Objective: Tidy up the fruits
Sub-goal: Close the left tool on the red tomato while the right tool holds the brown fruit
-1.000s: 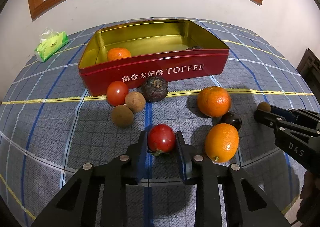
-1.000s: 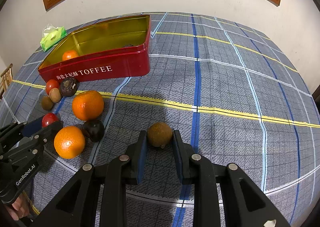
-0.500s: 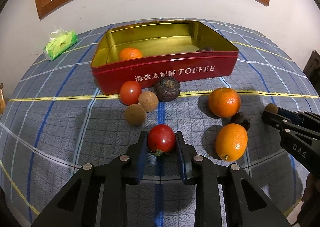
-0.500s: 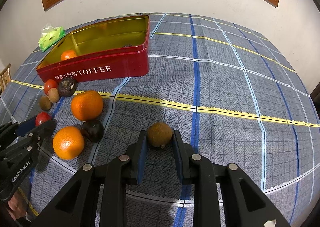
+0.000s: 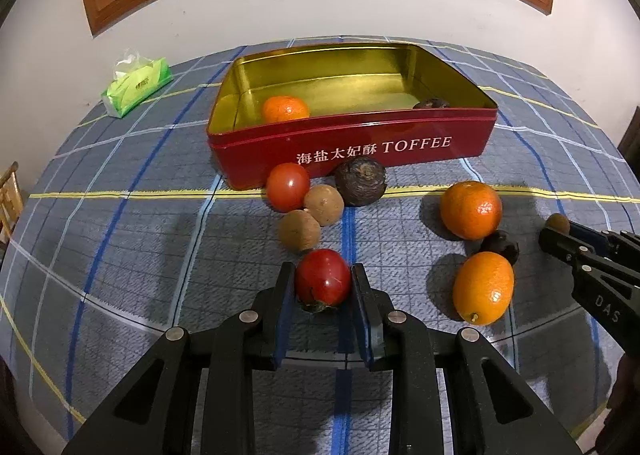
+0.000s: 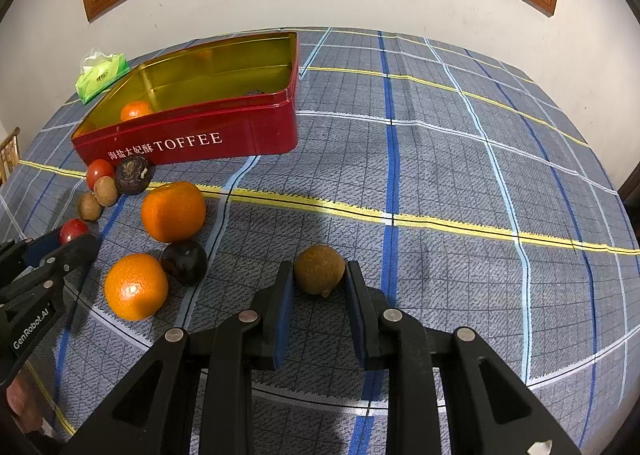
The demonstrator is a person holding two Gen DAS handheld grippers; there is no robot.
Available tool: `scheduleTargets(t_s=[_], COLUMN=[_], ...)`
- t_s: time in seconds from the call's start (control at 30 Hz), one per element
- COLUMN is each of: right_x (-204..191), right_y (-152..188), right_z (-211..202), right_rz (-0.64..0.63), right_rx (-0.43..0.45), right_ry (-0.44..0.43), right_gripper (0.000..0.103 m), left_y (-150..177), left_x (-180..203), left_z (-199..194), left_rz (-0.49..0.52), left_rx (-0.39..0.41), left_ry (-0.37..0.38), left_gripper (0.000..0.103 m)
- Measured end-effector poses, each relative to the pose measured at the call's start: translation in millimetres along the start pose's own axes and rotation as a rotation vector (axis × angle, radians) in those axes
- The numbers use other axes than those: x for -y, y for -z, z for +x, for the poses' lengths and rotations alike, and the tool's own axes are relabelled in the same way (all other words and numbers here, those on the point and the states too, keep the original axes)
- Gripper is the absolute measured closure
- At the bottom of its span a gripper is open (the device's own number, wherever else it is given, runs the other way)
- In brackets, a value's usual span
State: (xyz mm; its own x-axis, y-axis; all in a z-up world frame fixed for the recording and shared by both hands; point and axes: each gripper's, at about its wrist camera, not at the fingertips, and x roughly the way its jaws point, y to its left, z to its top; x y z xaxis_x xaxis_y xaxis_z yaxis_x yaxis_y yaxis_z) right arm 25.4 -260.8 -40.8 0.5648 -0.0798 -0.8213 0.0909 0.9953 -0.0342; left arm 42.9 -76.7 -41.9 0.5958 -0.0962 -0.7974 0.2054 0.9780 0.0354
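Note:
My left gripper point(image 5: 322, 281) is shut on a red tomato point(image 5: 322, 279), held just above the checked cloth. My right gripper point(image 6: 319, 275) is shut on a brown longan point(image 6: 319, 269), and it shows at the right edge of the left wrist view as the right gripper point(image 5: 560, 229). A red toffee tin point(image 5: 360, 147) with a gold inside stands farther back; a small orange point(image 5: 285, 109) and a dark fruit point(image 5: 431, 103) lie in it. Loose in front of the tin are a second tomato point(image 5: 287, 187), two longans point(image 5: 323, 205), a dark wrinkled fruit point(image 5: 360, 181), two oranges point(image 5: 471, 209) and a small dark fruit point(image 5: 500, 246).
A green tissue pack point(image 5: 136, 87) lies at the back left near the white wall. The checked tablecloth point(image 6: 460, 175) stretches bare to the right of the tin. A chair back point(image 5: 10, 195) shows at the far left edge.
The left gripper has lifted a little with the tomato and tilted, so the tin and fruits sit lower and farther right in its view. The right gripper has stayed put on the longan.

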Motion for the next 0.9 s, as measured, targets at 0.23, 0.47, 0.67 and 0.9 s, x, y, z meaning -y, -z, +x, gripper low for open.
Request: scheduleTargets(t_s=[0.23,0.47,0.67,0.9], right_x=[0.5,1.2,0.9,1.0], right_y=[-1.2,-1.5,-2.2,-2.7], right_z=[0.6,2.0,2.5,0.4], right_rz=[0.000,0.003,0.008,0.017], right_rx=[-0.001,-0.010,-0.018,-0.026], right_ry=[0.003,0.002,0.005,-0.001], right_gripper=[0.080,0.080,0.080,0.080], left_y=[0.0,0.4,-0.1,-0.3], left_x=[-1.9,-2.7,-3.6,-6.8], left_z=[1.2,3.5,3.7,1.5], left_rz=[0.004,0.005,0.002,-0.011], left_rx=[-0.007,-0.017,-0.015,-0.009], left_ry=[-0.013,-0.016,-0.011,-0.002], left_gripper=[0.075,0.075,0.075,0.075])
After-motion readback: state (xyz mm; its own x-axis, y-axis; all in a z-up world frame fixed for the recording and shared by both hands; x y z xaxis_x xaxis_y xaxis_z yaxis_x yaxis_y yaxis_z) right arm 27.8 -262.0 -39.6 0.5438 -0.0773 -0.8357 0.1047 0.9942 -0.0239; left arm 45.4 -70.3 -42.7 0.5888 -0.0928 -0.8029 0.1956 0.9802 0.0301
